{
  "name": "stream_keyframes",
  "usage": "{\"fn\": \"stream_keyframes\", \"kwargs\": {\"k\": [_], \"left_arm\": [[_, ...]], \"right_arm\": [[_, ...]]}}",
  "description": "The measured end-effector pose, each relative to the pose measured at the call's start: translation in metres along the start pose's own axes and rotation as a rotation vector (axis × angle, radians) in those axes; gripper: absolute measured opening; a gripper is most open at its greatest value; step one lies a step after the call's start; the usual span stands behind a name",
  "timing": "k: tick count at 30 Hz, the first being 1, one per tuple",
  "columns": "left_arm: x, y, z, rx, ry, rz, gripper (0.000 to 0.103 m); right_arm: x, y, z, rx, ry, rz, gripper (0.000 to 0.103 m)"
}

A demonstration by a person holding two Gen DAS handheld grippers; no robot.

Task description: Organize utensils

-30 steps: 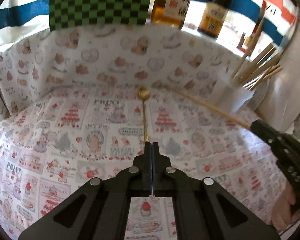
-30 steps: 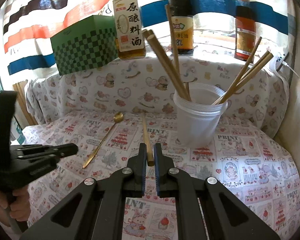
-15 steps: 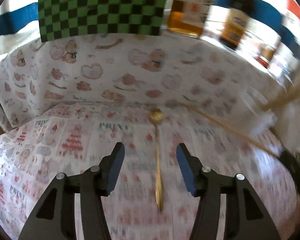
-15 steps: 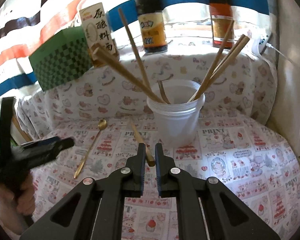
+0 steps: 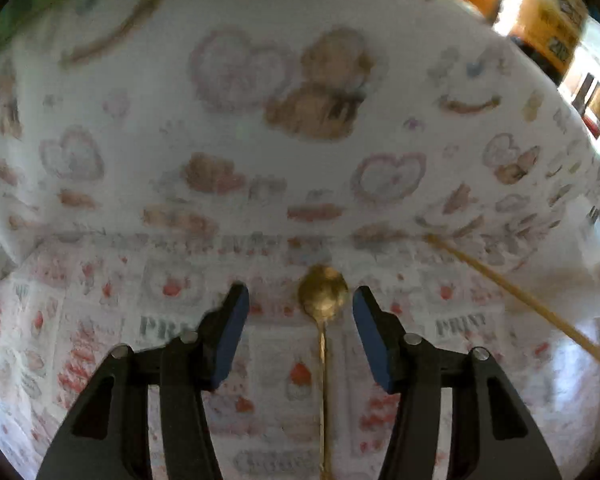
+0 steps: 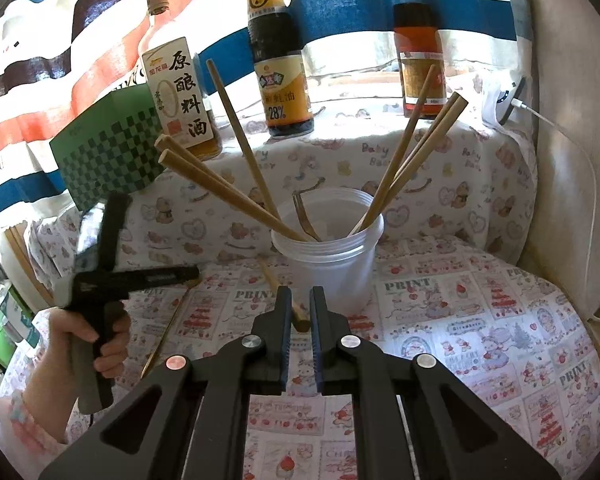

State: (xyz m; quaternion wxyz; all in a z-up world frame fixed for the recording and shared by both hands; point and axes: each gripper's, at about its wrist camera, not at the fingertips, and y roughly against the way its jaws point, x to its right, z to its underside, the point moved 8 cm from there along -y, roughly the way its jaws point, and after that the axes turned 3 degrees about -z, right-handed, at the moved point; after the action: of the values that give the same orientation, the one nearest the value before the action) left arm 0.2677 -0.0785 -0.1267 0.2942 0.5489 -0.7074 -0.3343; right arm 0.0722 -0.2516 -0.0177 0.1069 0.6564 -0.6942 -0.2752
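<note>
1. While five wooden chopsticks (image 6: 404, 160) lean in one translucent plastic cup (image 6: 332, 264), three sauce bottles (image 6: 280, 68) stand behind.
2. One slim gold metal spoon (image 5: 323, 296) lies on the printed table cloth (image 6: 480, 320).
3. Left claw (image 5: 300, 320) has just opened, straddling the spoon's bowl untouched.
4. Right claw (image 6: 300, 312) pinches a sixth chopstick (image 6: 296, 312).

Spoon (image 5: 323, 294) lies left of cup (image 6: 332, 264).

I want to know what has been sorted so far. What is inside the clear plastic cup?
The clear plastic cup holds six wooden chopsticks leaning outward against its rim and one dark metal utensil handle. Their lower ends are hidden by the cloudy wall, so that utensil's type is unclear.
</note>
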Motion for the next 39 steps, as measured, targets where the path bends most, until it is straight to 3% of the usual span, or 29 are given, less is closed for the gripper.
{"fn": "stream_keyframes", "kwargs": {"k": [3,5,9,13,19,23,26,33,36,39], "left_arm": [[0.005,-0.005,0.0,-0.001,-0.045,-0.025,0.053],[0.006,-0.004,-0.001,0.028,-0.061,-0.058,0.026],[0.011,0.011,0.0,0.069,-0.051,-0.002,0.026],[0.008,0.056,-0.003,0.143,-0.032,0.051,0.026],[0.007,0.138,-0.01,0.299,-0.057,-0.016,0.026],[0.008,0.187,-0.004,0.421,-0.088,-0.107,0.026],[0.003,0.215,0.006,0.479,-0.047,-0.091,0.026],[0.003,0.229,0.029,0.544,0.036,-0.007,0.026],[0.009,0.223,0.04,0.53,-0.013,-0.021,0.026],[0.012,0.222,0.045,0.556,-0.039,-0.068,0.026]], "right_arm": [[0.0,0.0,0.0,0.003,0.009,0.005,0.01],[0.0,-0.001,0.0,0.006,0.015,0.015,0.01],[0.003,-0.001,0.0,-0.003,-0.007,0.006,0.01],[0.006,0.001,-0.001,-0.019,-0.061,-0.039,0.01],[0.0,0.027,-0.016,0.124,-0.005,-0.013,0.009],[-0.004,0.041,-0.023,0.166,-0.038,-0.104,0.008],[-0.007,0.055,-0.029,0.224,-0.037,-0.131,0.007],[-0.012,0.091,-0.039,0.352,-0.007,-0.132,0.007],[-0.014,0.093,-0.04,0.35,0.024,-0.123,0.007],[-0.014,0.076,-0.037,0.27,0.035,-0.117,0.007]]}}
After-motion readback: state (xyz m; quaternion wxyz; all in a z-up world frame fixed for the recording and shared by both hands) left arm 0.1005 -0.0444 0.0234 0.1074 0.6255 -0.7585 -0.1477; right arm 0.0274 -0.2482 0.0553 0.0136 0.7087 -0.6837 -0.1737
